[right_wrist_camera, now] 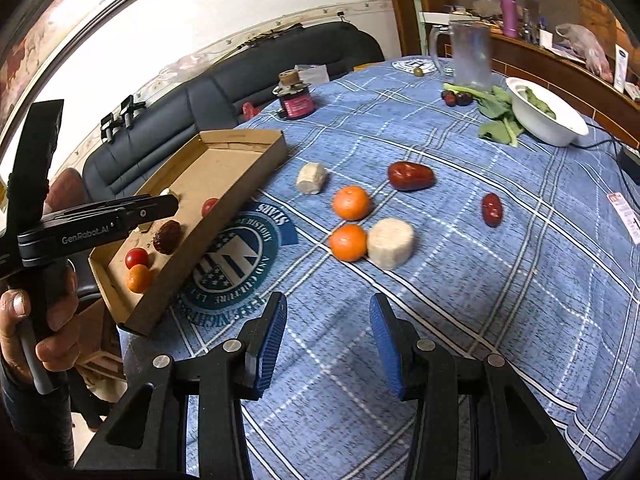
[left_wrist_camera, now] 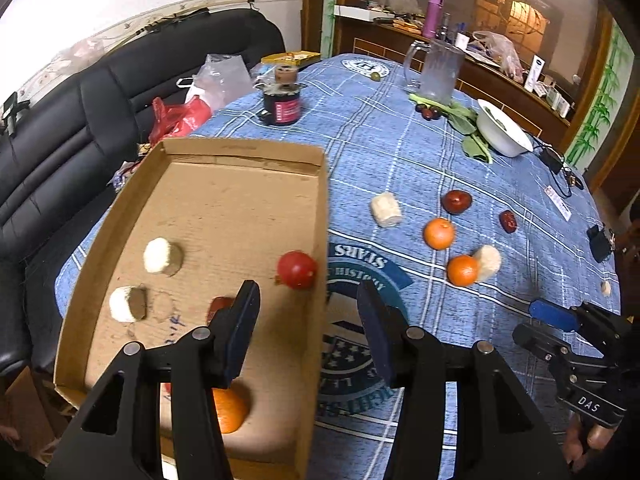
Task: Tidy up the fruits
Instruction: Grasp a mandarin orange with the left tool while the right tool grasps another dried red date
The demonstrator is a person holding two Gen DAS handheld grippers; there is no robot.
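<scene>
With both the left gripper (left_wrist_camera: pixel 308 312) and right gripper (right_wrist_camera: pixel 328 340) released and empty, approach the nearest orange (right_wrist_camera: pixel 348 242) squarely, avoiding the white chunk (right_wrist_camera: pixel 390 242) touching it.

A counter (right_wrist_camera: pixel 460 320) under a blue plaid cloth fills the frame. On it, left: a cardboard tray (right_wrist_camera: pixel 224 216). Centre: two oranges (right_wrist_camera: pixel 351 202) (right_wrist_camera: pixel 348 242), two pale chunks (right_wrist_camera: pixel 311 178) (right_wrist_camera: pixel 390 243), two red dates (right_wrist_camera: pixel 411 176) (right_wrist_camera: pixel 492 209). Upper right: a white bowl (right_wrist_camera: pixel 552 126), greens (right_wrist_camera: pixel 498 120), a glass jug (right_wrist_camera: pixel 470 58). Upper centre: a dark jar (right_wrist_camera: pixel 297 101).
</scene>
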